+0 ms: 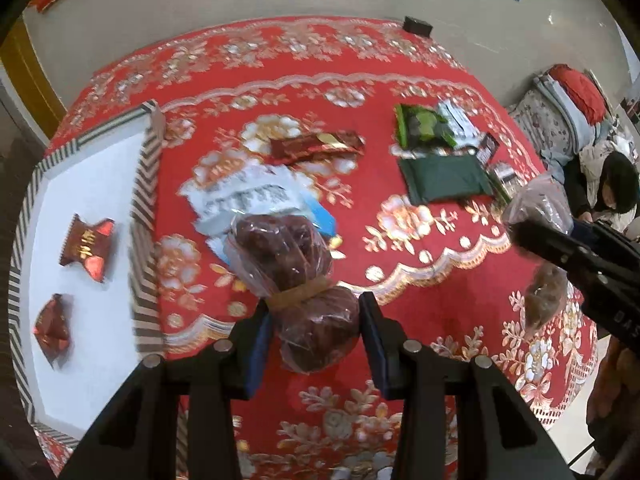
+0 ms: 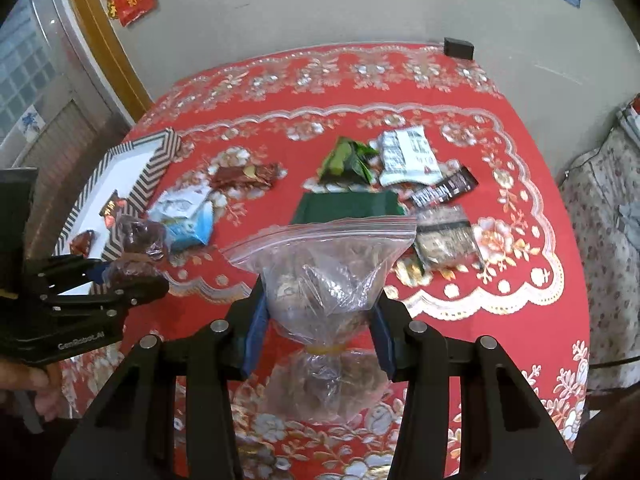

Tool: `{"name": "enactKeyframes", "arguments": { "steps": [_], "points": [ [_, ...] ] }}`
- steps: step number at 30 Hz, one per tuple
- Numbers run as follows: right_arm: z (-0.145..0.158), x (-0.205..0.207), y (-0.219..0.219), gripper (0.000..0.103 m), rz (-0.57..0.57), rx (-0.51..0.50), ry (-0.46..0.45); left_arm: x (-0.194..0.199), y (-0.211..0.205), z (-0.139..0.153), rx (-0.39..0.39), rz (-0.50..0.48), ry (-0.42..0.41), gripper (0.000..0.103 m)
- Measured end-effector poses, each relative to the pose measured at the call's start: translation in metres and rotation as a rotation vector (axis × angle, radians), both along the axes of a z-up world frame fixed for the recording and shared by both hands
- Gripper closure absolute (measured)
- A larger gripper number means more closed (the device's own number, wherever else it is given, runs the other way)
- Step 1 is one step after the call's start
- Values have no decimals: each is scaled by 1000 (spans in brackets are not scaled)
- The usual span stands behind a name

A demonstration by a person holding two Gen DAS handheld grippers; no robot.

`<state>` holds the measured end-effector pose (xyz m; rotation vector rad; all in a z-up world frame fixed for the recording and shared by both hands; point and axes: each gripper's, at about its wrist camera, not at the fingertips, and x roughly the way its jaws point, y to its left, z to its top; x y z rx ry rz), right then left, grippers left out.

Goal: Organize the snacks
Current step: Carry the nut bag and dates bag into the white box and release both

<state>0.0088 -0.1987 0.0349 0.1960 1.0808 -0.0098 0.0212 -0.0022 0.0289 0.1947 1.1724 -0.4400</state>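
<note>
Left gripper clamped on a clear bag of dark red snacks, long axis pointing forward. Striped tray with 2 red candies lies forward-left, nearer this hand. Right gripper clamped on a zip bag, tray far left.
</note>
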Motion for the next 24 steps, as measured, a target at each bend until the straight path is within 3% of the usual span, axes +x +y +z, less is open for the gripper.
{"name": "enactKeyframes", "arguments": {
  "steps": [8,13,20,24],
  "points": [
    [24,34,45,58,62,-5,-46,17,47,8,-12,64,-32,59],
    [31,68,101,58,152,42,-56,29,100,4,-9,149,-38,59],
    [25,117,199,58,319,65,-48,37,168,-14,37,243,-25,59],
    [5,152,246,58,388,64,0,36,182,-23,67,229,-27,59]
  ]
}}
